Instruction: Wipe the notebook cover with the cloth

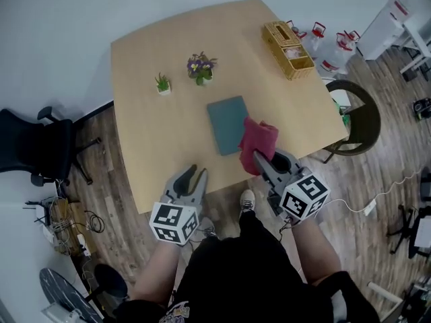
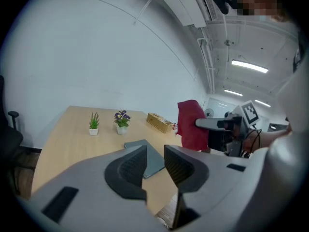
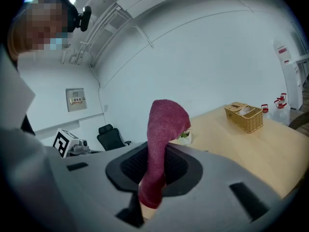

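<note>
A grey-green notebook lies flat in the middle of the wooden table; in the left gripper view the notebook shows just past the jaws. My right gripper is shut on a red cloth, which hangs over the notebook's near right corner. In the right gripper view the cloth stands pinched between the jaws of that gripper. My left gripper hovers at the table's near edge, left of the notebook. Its jaws are open with nothing between them.
Two small potted plants stand behind the notebook. A wicker basket sits at the far right corner. A dark chair is at the table's right, an office chair at the left, and water bottles on the floor.
</note>
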Tool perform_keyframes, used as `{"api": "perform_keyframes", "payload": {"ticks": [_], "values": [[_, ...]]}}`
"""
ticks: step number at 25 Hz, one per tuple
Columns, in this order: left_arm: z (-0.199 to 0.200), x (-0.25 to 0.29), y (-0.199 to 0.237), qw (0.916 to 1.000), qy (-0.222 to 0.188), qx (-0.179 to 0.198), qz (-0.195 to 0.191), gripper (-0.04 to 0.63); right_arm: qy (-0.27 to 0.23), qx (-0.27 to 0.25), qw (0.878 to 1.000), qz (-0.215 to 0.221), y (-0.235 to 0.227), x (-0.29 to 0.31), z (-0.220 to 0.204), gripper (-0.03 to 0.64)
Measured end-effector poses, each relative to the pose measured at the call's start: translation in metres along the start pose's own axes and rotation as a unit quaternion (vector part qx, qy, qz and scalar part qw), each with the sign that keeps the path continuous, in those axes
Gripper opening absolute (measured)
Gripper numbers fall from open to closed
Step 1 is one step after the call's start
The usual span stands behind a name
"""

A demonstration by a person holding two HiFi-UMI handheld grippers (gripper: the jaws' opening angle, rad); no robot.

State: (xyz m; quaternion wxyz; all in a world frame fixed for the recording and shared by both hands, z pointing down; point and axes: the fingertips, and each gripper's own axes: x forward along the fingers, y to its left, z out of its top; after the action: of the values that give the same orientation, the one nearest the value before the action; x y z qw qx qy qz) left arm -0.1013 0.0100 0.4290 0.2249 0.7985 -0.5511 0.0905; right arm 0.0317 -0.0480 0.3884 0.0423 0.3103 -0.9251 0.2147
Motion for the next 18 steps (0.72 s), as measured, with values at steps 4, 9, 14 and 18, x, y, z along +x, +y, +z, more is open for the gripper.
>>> {"api": "perform_keyframes", "payload": {"ticks": [4, 9, 14, 18], "values": [[-0.001, 0.027, -0.004, 0.9995, 0.012, -0.012, 0.026, 0.106, 0.015, 0.013, 0.999, 0.025, -0.031, 0.009, -0.002, 0.069], [-0.004, 0.054, -0.006, 0.9973, 0.022, -0.036, 0.060, 0.126, 0.038, 0.018, 0.997, 0.064, -0.054, 0.016, -0.005, 0.069], [-0.019, 0.072, -0.005, 0.9930, 0.042, -0.057, 0.095, 0.138, 0.054, 0.018, 0.994, 0.098, -0.070, 0.016, -0.009, 0.069], [-0.031, 0.080, -0.003, 0.9893, 0.062, -0.067, 0.114, 0.146, 0.059, 0.021, 0.991, 0.114, -0.076, 0.016, -0.011, 0.069]]}}
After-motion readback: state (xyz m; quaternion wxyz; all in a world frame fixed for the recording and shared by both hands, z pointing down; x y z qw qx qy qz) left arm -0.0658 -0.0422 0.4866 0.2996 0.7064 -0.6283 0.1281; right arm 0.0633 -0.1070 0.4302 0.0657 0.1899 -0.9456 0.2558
